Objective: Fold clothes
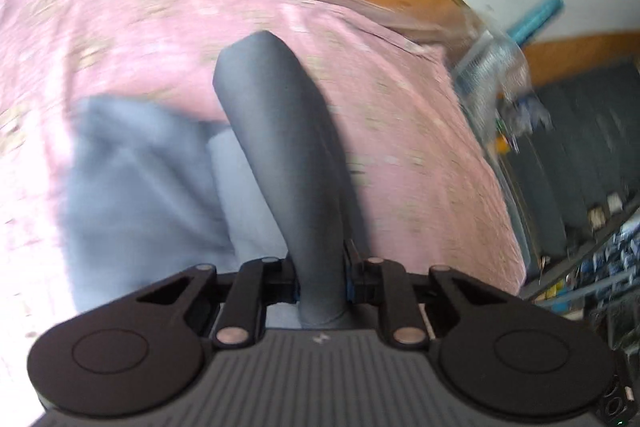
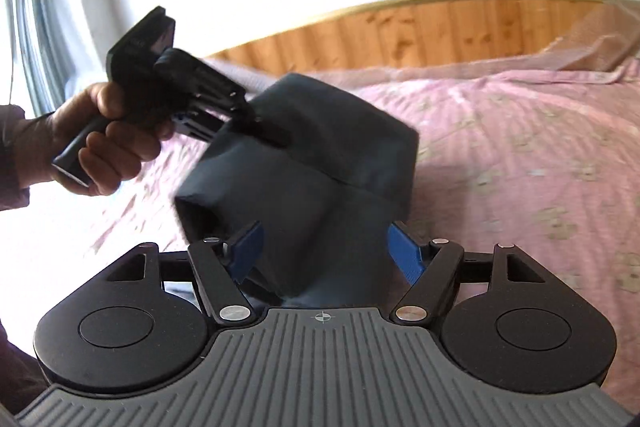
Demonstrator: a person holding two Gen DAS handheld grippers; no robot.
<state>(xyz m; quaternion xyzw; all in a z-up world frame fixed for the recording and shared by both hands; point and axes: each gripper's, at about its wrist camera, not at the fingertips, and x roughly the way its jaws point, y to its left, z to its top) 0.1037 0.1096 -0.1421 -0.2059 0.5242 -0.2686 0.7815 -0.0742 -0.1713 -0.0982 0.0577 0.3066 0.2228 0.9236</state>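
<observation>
Pink bedspread [image 2: 520, 147], dark garment [image 2: 320, 155] pinched by left gripper [image 2: 264, 127], right gripper [image 2: 324, 255]

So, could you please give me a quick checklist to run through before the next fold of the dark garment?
1. Left hand-held gripper clamped on the dark garment: ok.
2. Right hand-held gripper holding the garment: ok, cloth sits between its blue fingers.
3. Garment lifted off the pink bedspread: ok.
4. Garment edges aligned: cannot tell, blurred.
5. Light blue cloth lies on the bed: not ok if landing there.
</observation>
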